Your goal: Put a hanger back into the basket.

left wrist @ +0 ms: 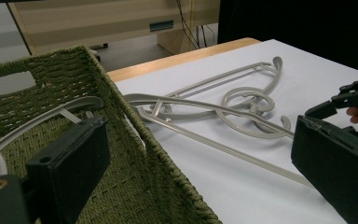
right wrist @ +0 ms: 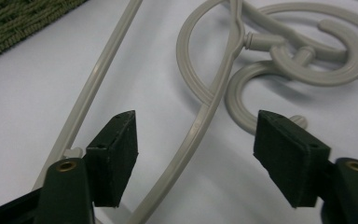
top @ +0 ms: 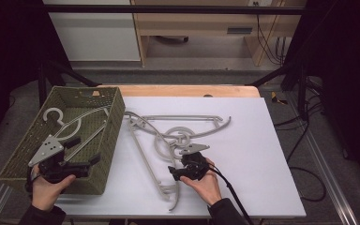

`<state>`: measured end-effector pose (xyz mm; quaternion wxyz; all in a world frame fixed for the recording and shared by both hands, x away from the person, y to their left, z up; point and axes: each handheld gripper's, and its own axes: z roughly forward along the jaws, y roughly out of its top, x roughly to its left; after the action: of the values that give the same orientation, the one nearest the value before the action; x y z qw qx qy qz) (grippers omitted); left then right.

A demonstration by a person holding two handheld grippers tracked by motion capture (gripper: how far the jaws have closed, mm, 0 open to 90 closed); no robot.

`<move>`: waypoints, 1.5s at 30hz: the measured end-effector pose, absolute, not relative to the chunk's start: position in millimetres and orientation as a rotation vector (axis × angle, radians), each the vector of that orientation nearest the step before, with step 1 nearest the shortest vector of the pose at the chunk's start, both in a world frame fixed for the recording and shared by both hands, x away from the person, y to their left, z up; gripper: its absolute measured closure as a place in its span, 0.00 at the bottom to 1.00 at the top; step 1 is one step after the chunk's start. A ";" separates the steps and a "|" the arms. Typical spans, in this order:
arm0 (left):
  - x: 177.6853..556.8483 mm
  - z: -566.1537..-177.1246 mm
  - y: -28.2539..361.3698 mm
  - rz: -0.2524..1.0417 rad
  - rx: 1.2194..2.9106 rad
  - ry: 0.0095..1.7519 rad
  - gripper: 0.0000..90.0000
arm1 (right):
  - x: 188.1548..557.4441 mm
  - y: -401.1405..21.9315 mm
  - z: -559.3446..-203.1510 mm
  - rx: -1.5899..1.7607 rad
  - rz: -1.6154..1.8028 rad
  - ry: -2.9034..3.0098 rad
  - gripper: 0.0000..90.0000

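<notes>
Right gripper point(right wrist: 196, 154) lowered over a hanger point(right wrist: 205, 116), bar between parted jaws, pads clear, ready to clamp. Left gripper point(left wrist: 186, 163) gaping above the basket point(left wrist: 135, 140), holding nothing, waiting.

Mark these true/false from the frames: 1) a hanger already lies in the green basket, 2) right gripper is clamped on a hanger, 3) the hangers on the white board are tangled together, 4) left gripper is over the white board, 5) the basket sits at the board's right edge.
1) True. One grey hanger lies inside the green woven basket.
2) False. The right gripper has its jaws apart, with a hanger arm between them, and the pads are not pressing on it.
3) True. The hangers on the white board overlap, hooks interlocked.
4) False. The left gripper is over the basket.
5) False. The basket sits at the left edge of the white board.
</notes>
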<state>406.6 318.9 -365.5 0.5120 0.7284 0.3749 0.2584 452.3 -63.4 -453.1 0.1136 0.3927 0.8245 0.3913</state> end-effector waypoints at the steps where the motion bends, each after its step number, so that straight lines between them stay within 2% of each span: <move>1: 406.6 -365.6 319.0 0.623 1.752 0.903 0.05 | 452.4 -61.3 -454.9 1.173 1.151 2.416 0.37; 13: 406.7 -366.3 317.5 0.617 1.761 0.900 0.05 | 456.6 -48.7 -474.3 1.198 1.035 2.474 0.56; 18: 405.8 -364.8 317.8 0.617 1.755 0.897 0.05 | 457.3 -50.3 -473.7 1.197 1.039 2.472 0.70; 31: 406.2 -365.9 317.7 0.614 1.759 0.900 0.05 | 460.6 -57.6 -469.0 1.312 0.983 2.479 0.77; 45: 406.4 -366.9 315.1 0.611 1.774 0.896 0.06 | 467.8 -95.0 -464.3 1.416 0.900 2.397 0.89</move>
<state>406.4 315.1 -366.9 0.5065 0.7356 0.3717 0.2534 467.8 -95.0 -464.3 0.1077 0.4811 0.8145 0.3059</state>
